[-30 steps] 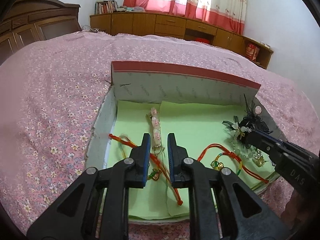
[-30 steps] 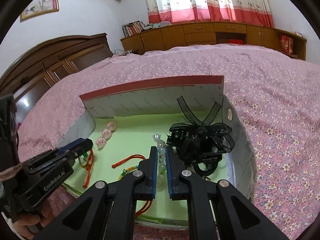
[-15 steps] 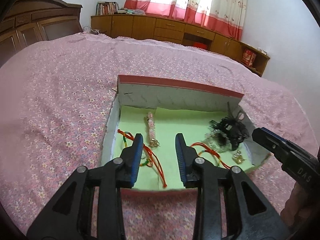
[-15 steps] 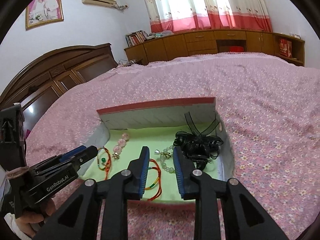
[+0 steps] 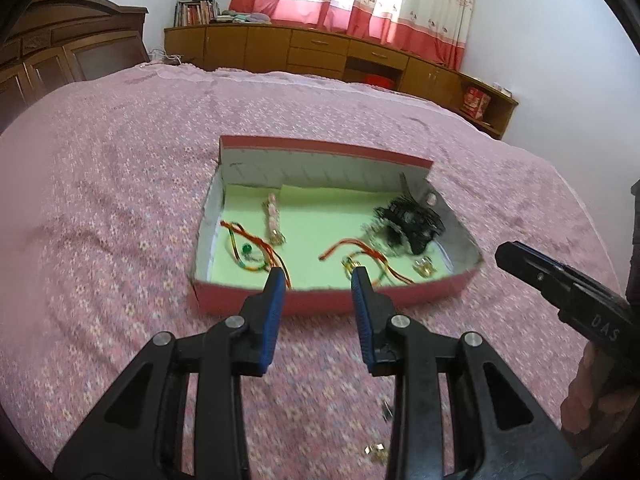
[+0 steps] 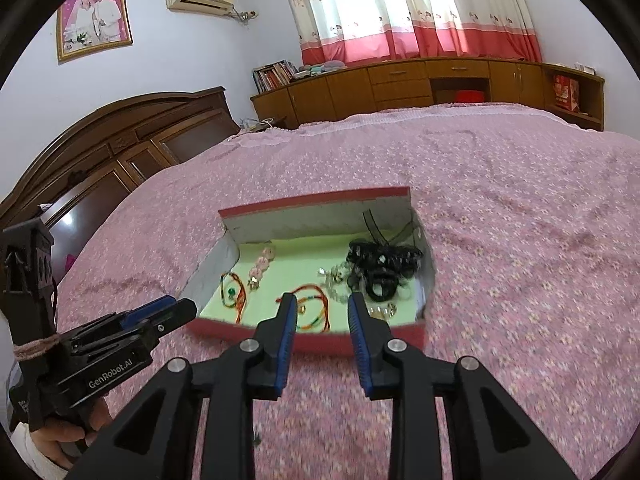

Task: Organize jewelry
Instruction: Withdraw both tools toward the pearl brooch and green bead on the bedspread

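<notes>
Jewelry lies sorted in the box (image 5: pixel 448 288) on the bed (image 5: pixel 100 208): cords left, beads (image 5: pixel 273 216) far, black bow (image 5: pixel 412 220) right. Both grippers (image 5: pixel 318 278) (image 6: pixel 319 304) hang near its front, jaws spread and empty. Small gold bits (image 5: pixel 376 451) on the bed seem left.

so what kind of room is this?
Likely a home bedroom: pink floral bedspread, dark wooden headboard, curtained window over low cabinets.
</notes>
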Available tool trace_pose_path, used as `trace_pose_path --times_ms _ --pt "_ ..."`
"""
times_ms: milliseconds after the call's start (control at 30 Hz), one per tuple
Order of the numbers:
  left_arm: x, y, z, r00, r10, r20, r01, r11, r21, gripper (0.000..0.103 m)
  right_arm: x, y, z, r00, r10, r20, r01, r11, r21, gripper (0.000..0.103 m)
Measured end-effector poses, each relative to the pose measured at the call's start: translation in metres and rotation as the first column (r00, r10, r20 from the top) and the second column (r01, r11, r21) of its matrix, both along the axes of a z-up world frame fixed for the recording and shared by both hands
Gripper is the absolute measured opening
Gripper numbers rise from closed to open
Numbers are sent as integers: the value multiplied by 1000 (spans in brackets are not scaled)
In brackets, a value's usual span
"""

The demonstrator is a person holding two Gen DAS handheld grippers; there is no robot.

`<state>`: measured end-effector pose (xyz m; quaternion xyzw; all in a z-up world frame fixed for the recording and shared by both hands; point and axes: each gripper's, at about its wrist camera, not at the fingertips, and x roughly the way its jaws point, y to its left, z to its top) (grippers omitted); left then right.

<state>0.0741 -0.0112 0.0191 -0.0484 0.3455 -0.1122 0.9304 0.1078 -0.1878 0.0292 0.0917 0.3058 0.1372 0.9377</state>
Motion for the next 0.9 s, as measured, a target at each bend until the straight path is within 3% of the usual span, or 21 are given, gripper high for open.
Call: trace_pose_path --times_ms 567,900 --pt "-42 -11 -29 989 -64 -134 63 998 -13 26 -44 -18 -23 995 -32 -91 30 999 -13 33" --pt "-59 -34 -46 965 -158 -211 159 987 -16 26 -54 -25 -32 992 -47 -116 47 999 -7 34"
